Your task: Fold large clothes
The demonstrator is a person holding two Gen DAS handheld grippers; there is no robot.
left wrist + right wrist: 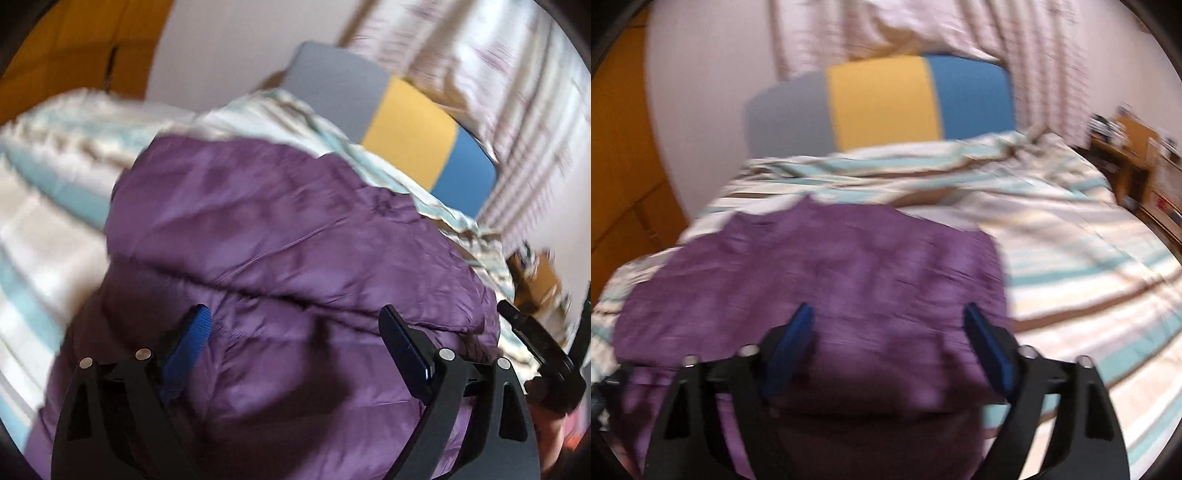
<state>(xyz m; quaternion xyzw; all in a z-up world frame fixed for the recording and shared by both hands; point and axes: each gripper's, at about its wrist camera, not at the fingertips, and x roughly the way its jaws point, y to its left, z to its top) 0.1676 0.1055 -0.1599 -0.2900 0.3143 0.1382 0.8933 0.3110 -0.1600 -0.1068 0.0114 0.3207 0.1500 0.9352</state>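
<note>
Hovering with blue pads spread and pinching nothing, the left gripper [295, 325] and right gripper [888, 323] sit just above the near edge of the purple puffer jacket [812, 273]. It lies on the striped bedspread [1052, 236], short of the tricolour headboard [882, 103]. Pinching both near corners evenly should keep the fold square.

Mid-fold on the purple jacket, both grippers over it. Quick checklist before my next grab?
1. Left gripper open: ok, fingers spread, nothing between them.
2. Right gripper open: ok, likewise empty.
3. Purple jacket wholly on the striped bedding: ok, bedding shows around its far and side edges.
4. Jacket lying flat: not ok, a puffy fold ridge crosses it in the left wrist view.
5. Near hem position: cannot tell, hidden below the grippers.
6. Image sharpness: not ok, both views are motion-blurred.
</note>
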